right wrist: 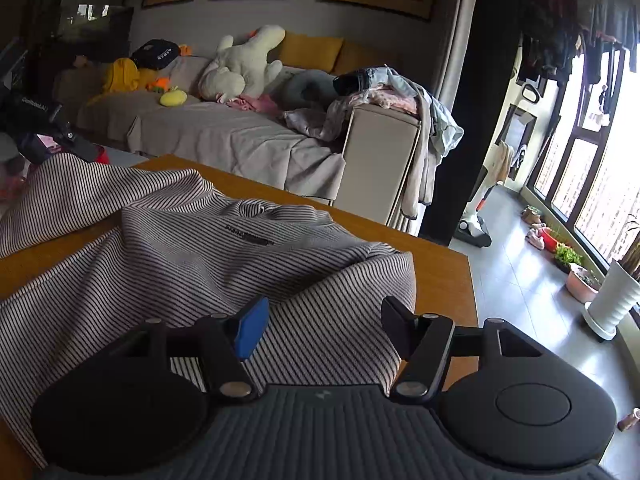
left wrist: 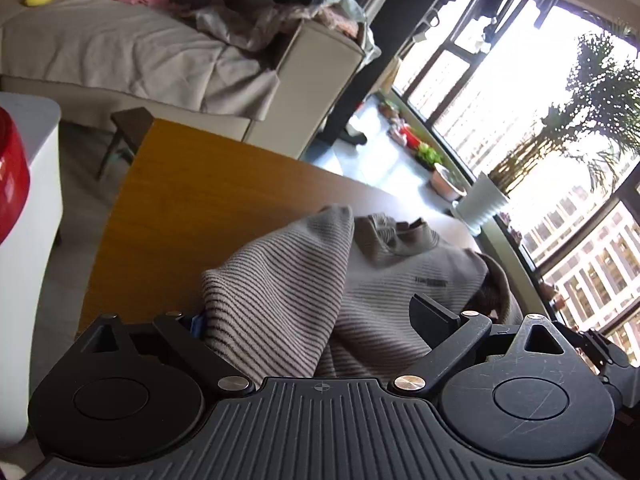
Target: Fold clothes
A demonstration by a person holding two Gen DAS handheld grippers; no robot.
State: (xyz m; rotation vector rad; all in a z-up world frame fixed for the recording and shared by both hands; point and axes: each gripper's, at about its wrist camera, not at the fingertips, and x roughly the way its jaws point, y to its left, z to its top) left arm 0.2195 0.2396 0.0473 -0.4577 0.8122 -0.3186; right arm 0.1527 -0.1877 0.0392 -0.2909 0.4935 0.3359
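A striped beige sweater (right wrist: 192, 248) lies spread on the wooden table (right wrist: 444, 264), chest label up. My right gripper (right wrist: 324, 324) is open, its jaws wide apart over the sweater's right sleeve (right wrist: 340, 304), holding nothing. My left gripper (left wrist: 312, 320) is open too; the left sleeve (left wrist: 280, 280) is draped up between its fingers, and its blue pad is mostly hidden by the cloth. The left gripper also shows in the right wrist view (right wrist: 60, 136) at the far left, above the raised sleeve.
A sofa (right wrist: 240, 140) with plush toys and piled clothes stands behind the table. A white cabinet (left wrist: 36, 184) is left of the table. Plant pots (right wrist: 612, 300) line the window. The table's right edge is near my right gripper.
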